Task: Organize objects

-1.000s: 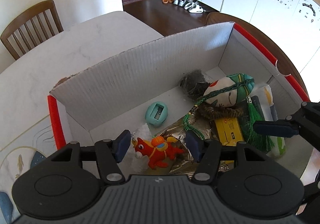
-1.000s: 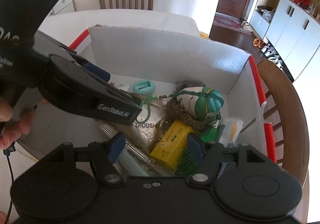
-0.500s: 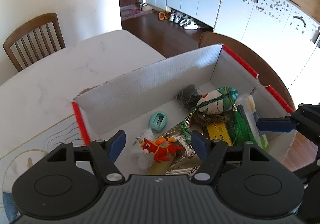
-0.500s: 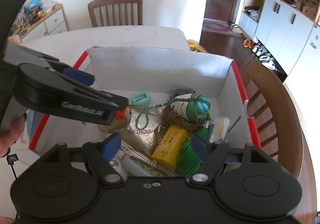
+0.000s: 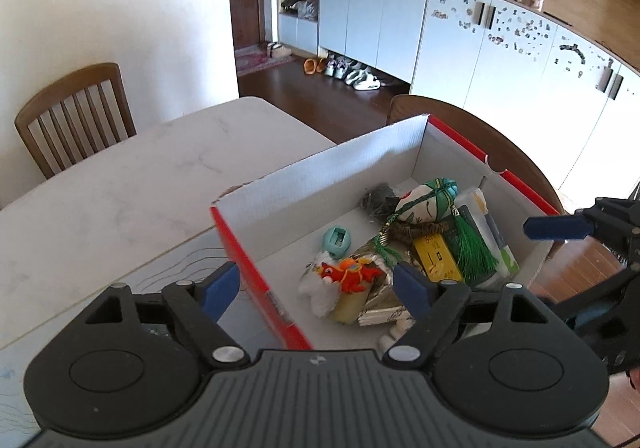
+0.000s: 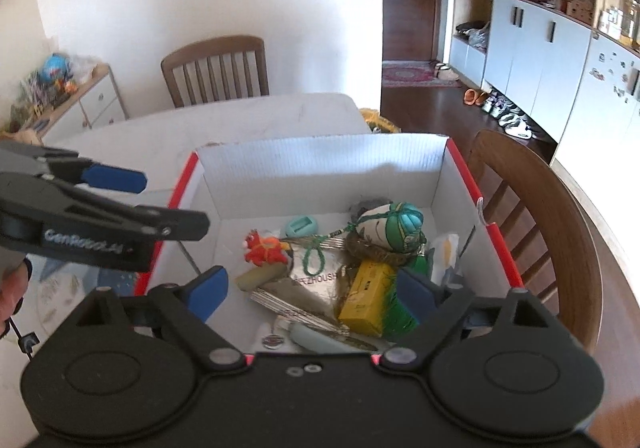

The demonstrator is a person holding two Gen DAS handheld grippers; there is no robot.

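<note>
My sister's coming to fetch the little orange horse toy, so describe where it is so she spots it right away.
Look in the white cardboard box with red edges on the table. The toy lies on the box floor toward the left, just beside a mint-green oval thing near the back wall. It is the only bright orange-red figure there, with a small white snout.

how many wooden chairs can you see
2. One chair stands at the far end of the table, against the wall. The other chair is right of the box. More may be out of view.
</note>
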